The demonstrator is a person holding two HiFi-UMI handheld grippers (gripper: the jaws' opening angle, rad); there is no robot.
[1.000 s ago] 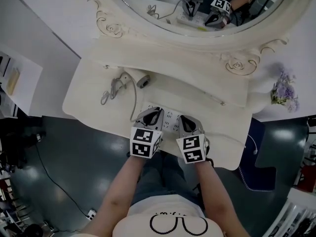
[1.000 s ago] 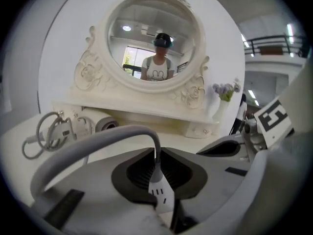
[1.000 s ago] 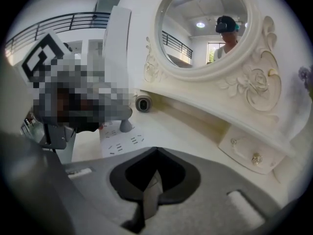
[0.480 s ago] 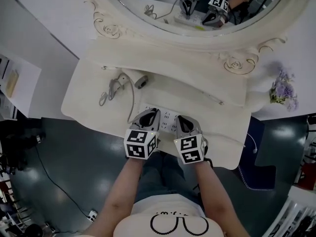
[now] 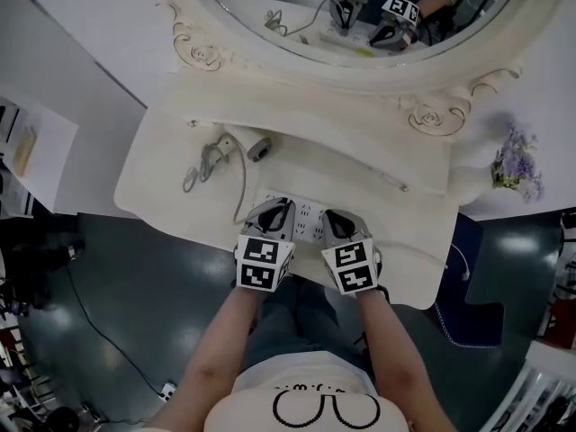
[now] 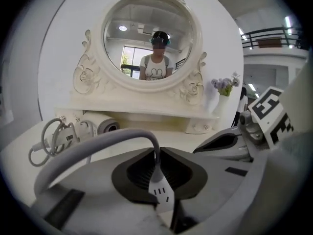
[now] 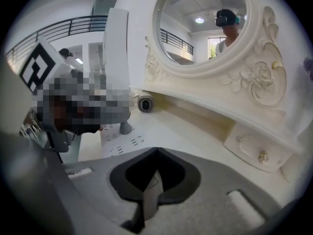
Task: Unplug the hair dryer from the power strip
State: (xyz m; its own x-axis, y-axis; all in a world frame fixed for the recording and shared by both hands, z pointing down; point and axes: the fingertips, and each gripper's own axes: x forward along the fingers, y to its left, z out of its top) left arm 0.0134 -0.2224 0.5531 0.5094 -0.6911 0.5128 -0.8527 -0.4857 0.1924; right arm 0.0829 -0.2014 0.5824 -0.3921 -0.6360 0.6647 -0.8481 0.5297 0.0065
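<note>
A white power strip [image 5: 307, 219] lies near the front edge of the cream vanity table [image 5: 162, 169]. The grey hair dryer [image 5: 256, 148] lies further back, its cord [image 5: 241, 183] running down to the strip. My left gripper [image 5: 274, 212] is shut on the dryer's grey plug [image 6: 155, 177], which sits in the strip; the cord [image 6: 98, 143] arcs up and away to the left. My right gripper [image 5: 335, 221] is shut on the strip's near end [image 7: 149, 195]. In the right gripper view the slotted strip [image 7: 120, 138] runs away with the plug [image 7: 125, 127] standing on it.
A large oval mirror [image 5: 360, 16] with a carved frame stands behind a raised shelf [image 5: 360, 142]. A vase of purple flowers [image 5: 515, 165] stands at the right. A coiled loop of cord [image 5: 200, 165] lies left of the dryer. The table's front edge is just under my hands.
</note>
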